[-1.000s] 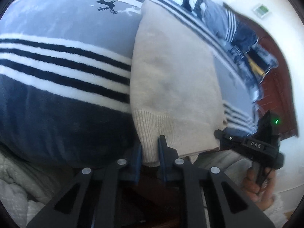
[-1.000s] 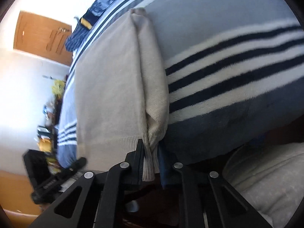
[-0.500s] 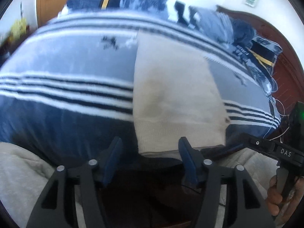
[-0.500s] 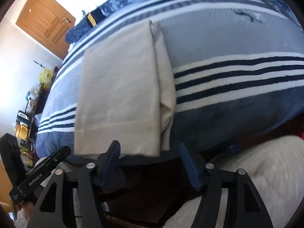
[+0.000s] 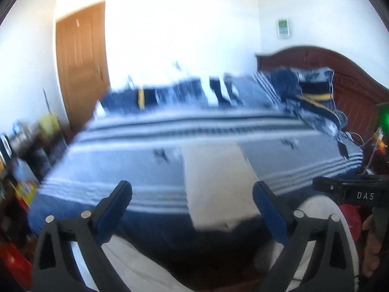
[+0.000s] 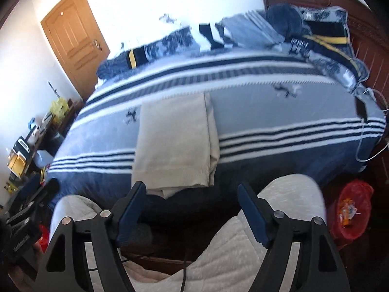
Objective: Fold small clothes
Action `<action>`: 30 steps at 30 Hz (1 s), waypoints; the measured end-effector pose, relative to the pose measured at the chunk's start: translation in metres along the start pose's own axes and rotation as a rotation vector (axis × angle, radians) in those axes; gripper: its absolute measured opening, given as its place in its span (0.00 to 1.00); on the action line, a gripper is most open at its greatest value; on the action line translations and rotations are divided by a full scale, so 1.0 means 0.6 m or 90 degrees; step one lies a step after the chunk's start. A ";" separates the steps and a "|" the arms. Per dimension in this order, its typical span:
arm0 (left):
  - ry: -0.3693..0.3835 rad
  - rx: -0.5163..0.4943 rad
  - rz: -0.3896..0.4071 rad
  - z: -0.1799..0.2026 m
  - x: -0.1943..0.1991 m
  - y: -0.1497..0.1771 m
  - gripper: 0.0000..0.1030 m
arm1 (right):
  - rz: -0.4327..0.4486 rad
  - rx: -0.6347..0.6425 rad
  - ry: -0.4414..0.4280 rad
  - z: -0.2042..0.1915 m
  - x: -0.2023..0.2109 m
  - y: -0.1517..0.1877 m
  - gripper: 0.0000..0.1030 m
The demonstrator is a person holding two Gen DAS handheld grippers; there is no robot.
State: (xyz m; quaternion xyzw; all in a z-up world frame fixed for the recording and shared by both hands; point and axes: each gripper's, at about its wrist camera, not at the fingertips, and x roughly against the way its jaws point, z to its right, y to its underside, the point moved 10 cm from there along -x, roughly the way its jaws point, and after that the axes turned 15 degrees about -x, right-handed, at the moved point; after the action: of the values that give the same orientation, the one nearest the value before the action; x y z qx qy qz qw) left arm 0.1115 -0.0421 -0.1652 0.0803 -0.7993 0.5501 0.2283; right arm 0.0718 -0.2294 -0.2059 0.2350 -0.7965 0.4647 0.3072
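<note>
Now both claws, left claw (image 5: 192,203) and right claw (image 6: 192,202), are opening wide with nothing between the pads. The beige knit sweater (image 6: 175,143) lies folded lengthwise on the striped bed blanket (image 6: 279,112), its ribbed hem at the blanket's near edge. Likely soft, light, floppy; pinch the hem corners.

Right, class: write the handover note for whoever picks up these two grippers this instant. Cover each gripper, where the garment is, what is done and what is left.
Left gripper: jaws opening, nothing between them, held off the bed.
Right gripper: jaws opening too, empty, also clear of the bed.
Beige sweater: lies on the striped blanket at the near edge of the bed, folded into a long narrow strip, with a folded-in layer showing along its right side.
Done: sides folded in, and neither gripper holds the garment.
Left: probably fold the strip crosswise into a compact stack; that is a judgement.
</note>
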 end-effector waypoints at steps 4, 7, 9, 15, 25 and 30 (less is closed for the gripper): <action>0.004 -0.005 0.005 0.000 0.028 -0.028 0.97 | 0.037 0.030 0.009 -0.028 0.055 -0.019 0.81; 0.022 0.014 -0.022 0.002 0.034 -0.032 0.97 | 0.046 0.031 0.012 -0.041 0.081 -0.027 0.81; 0.006 0.009 -0.029 0.002 0.038 -0.033 0.97 | 0.049 0.036 0.018 -0.047 0.093 -0.029 0.81; -0.003 0.017 -0.051 0.001 0.038 -0.030 0.97 | 0.081 0.061 0.027 -0.065 0.125 -0.033 0.81; -0.008 0.042 -0.078 -0.007 0.033 -0.021 0.97 | 0.098 0.082 0.028 -0.083 0.138 -0.037 0.81; -0.005 0.046 -0.082 -0.004 0.032 -0.020 0.97 | 0.096 0.089 0.029 -0.086 0.134 -0.035 0.81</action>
State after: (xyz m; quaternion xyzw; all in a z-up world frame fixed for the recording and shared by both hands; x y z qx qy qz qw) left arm 0.0997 -0.0422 -0.1457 0.1421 -0.7732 0.5621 0.2569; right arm 0.0437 -0.2004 -0.1169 0.1842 -0.7705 0.5460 0.2724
